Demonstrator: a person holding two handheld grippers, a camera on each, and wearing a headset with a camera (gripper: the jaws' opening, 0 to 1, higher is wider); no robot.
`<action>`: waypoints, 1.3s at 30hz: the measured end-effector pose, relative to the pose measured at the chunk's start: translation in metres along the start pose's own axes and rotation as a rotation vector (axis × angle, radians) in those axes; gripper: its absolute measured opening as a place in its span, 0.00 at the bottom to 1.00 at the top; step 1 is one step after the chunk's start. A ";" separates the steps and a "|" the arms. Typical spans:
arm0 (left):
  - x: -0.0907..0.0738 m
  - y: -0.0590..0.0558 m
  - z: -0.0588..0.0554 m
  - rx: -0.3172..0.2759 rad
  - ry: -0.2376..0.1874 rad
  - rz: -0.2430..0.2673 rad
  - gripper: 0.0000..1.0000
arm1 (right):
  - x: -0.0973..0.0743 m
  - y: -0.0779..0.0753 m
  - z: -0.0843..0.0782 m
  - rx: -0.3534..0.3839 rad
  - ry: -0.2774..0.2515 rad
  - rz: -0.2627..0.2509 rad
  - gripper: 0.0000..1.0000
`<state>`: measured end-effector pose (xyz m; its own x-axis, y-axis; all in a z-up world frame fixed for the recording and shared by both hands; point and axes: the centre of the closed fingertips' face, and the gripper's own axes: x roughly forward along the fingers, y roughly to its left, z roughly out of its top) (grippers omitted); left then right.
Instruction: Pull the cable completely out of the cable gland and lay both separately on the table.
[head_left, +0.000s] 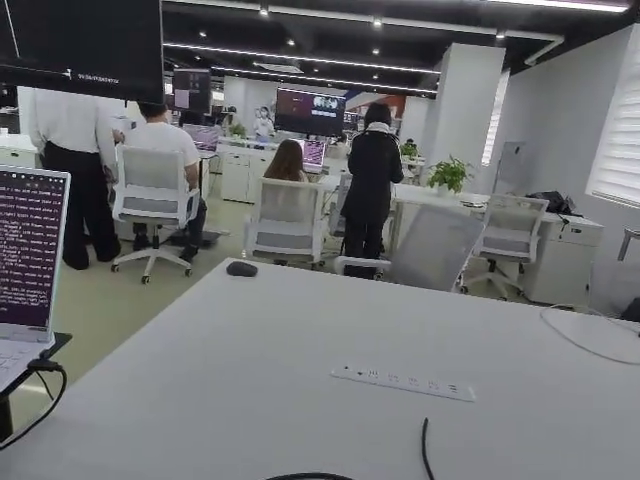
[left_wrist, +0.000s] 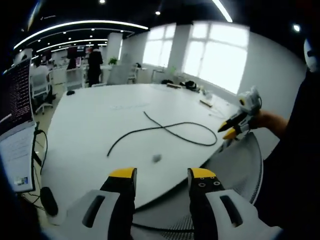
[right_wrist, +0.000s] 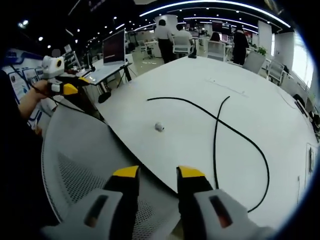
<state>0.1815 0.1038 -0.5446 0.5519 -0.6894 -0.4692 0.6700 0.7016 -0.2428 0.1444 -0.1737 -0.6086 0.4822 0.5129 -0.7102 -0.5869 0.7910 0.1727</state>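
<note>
in the left gripper view a laptop (left_wrist: 15, 100) stands at the far left edge of the white table (left_wrist: 100, 100). the left gripper (left_wrist: 161, 175) hangs back off the table edge, over a mesh chair (left_wrist: 235, 165), jaws parted with nothing between them. ahead of it the black cable (left_wrist: 165, 127) lies in a loose crossing loop on the tabletop, and the small grey cable gland (left_wrist: 156, 158) sits on the table nearer the edge, apart from the cable — no part of the cable runs through it as far as can be seen. to the right, the right gripper (left_wrist: 231, 129) is held off the table's rim; its own view shows its jaws spread and empty.

in the head view a power strip (head_left: 403, 382) lies on the table, with one cable end just beyond it at the bottom.

judging from this, the pulling and laying down look done — both parts rest separately. the next move calls for little more than keeping both grippers clear of the table.
</note>
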 end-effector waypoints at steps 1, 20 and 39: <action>0.001 0.007 -0.005 0.006 0.018 0.033 0.44 | 0.002 0.001 -0.003 0.013 0.007 0.002 0.31; 0.009 0.017 -0.005 0.038 0.038 0.117 0.60 | 0.006 -0.006 -0.011 0.046 0.050 -0.005 0.36; 0.003 0.023 -0.003 0.027 0.015 0.138 0.59 | 0.005 -0.004 -0.007 0.019 0.061 -0.006 0.36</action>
<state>0.1971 0.1186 -0.5545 0.6321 -0.5837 -0.5096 0.6013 0.7843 -0.1526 0.1447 -0.1761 -0.6176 0.4447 0.4873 -0.7515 -0.5712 0.8006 0.1811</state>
